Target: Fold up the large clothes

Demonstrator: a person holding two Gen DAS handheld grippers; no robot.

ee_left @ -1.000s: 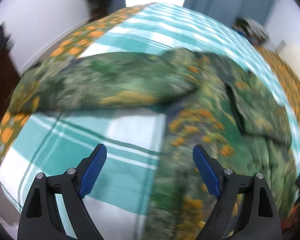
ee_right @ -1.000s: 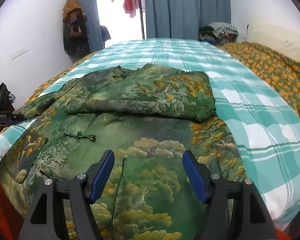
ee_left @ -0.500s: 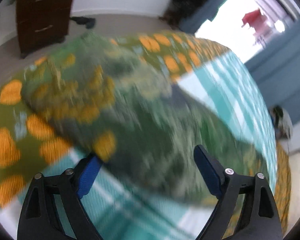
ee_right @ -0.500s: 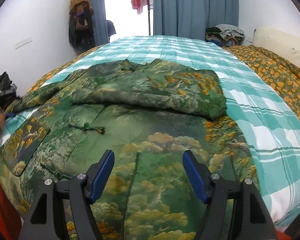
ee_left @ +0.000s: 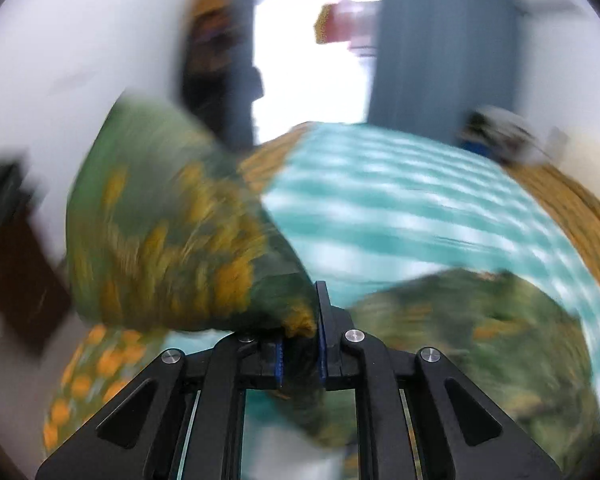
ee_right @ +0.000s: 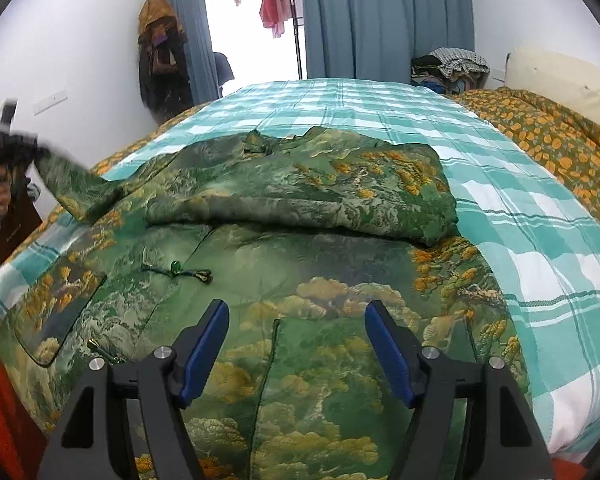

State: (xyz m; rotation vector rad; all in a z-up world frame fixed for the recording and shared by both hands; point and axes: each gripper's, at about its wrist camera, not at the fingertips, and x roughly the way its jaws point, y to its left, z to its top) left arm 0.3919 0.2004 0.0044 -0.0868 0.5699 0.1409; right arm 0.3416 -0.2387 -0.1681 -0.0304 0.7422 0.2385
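My left gripper (ee_left: 300,344) now clamped on a sleeve of the green-and-gold brocade jacket (ee_right: 300,208), lifted off the teal plaid bedspread (ee_right: 500,208), my right gripper (ee_right: 296,344) hovering with fingers spread.

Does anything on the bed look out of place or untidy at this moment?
Only one thing: the left sleeve of the green jacket is lifted off the checked bedspread, pinched in the left gripper. The other sleeve lies folded across the chest. The right gripper hovers open.

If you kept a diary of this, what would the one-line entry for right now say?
left tool: shut on sleeve, lifted | right tool: open over jacket | jacket on bed, one sleeve folded
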